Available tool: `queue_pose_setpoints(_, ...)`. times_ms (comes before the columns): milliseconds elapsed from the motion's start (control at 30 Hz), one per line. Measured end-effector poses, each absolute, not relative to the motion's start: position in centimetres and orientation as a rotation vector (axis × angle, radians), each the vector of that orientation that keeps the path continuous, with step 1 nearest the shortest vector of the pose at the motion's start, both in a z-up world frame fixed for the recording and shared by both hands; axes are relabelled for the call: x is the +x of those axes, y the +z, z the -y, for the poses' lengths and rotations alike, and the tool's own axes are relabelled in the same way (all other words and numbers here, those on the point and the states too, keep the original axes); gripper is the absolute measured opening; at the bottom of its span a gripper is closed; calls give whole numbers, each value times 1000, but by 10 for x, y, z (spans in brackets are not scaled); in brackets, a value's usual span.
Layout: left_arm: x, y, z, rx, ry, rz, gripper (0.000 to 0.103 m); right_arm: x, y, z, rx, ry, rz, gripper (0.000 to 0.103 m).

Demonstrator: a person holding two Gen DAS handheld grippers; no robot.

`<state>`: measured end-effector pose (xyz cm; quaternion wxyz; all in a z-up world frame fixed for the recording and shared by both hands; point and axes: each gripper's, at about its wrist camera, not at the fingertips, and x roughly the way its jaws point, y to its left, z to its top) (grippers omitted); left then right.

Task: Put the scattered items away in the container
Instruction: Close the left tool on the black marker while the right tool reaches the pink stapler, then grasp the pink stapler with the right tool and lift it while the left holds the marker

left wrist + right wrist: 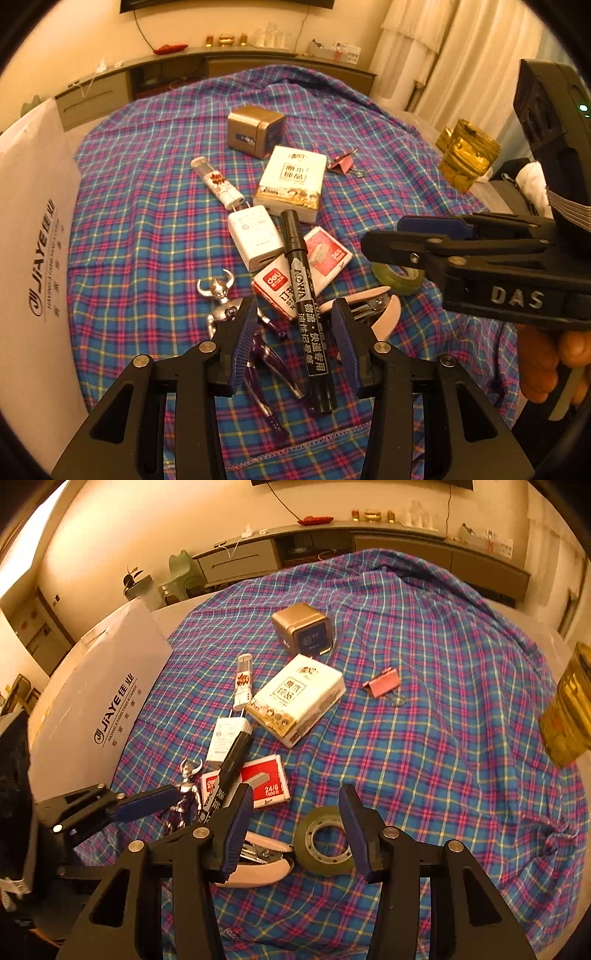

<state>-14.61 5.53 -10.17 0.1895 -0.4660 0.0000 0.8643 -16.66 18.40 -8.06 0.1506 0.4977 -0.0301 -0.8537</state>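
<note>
Evidently both tongs gape empty to straddle their picks, the left tongs [293, 341] over the marker [306, 306], the right tongs [295, 830] over the tape roll [325, 840].

2 staple boxes [266, 781], 1 marker [308, 310], 1 charger [255, 236], 1 tape roll [323, 840].

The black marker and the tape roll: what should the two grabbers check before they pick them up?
1. Left gripper jaws open: ok.
2. Black marker lies between the left jaws, untouched: ok.
3. Marker free of neighbours: not ok, it rests across the white charger and the staple boxes.
4. Right gripper jaws open: ok.
5. Tape roll between the right jaws: ok, though the pink stapler lies right beside it.
6. White box open to drop things in: cannot tell.
</note>
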Motion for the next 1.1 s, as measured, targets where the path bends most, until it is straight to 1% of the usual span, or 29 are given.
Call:
queue_pose_setpoints(367,-152,-102,-44,-1326,2454,51,45,-160,-86,-173,1449,-2332,83,50)
queue_pose_setpoints(533,-152,-98,-55,-1279,2398,54,45,-157,-82,-187,1452,-2331,126,50)
queue_pose_setpoints(633,-154,-99,-62,-1277,2390,21,45,-153,-83,-194,1456,-2321,152,50)
queue_pose_setpoints(700,-158,-102,-62,-1278,2396,25,43,-152,-87,-194,1468,-2293,158,50)
queue_pose_setpoints(733,-160,-102,-60,-1280,2395,44,37,-151,-89,-193,1472,-2276,153,50)
queue_pose_setpoints(767,-162,-102,-57,-1285,2396,64,25,-150,-90,-191,1472,-2263,144,50)
queue_pose_setpoints(800,-164,-102,-56,-1292,2400,64,22,-149,-91,-189,1470,-2252,137,50)
queue_pose_setpoints(900,-168,-108,-48,-1321,2397,93,18,-146,-89,-181,1450,-2239,92,52)
queue_pose_setpoints(933,-168,-108,-47,-1316,2400,98,17,-146,-88,-179,1440,-2239,79,53)
queue_pose_setpoints(1100,-169,-109,-44,-1328,2400,96,18,-143,-88,-172,1421,-2222,33,53)
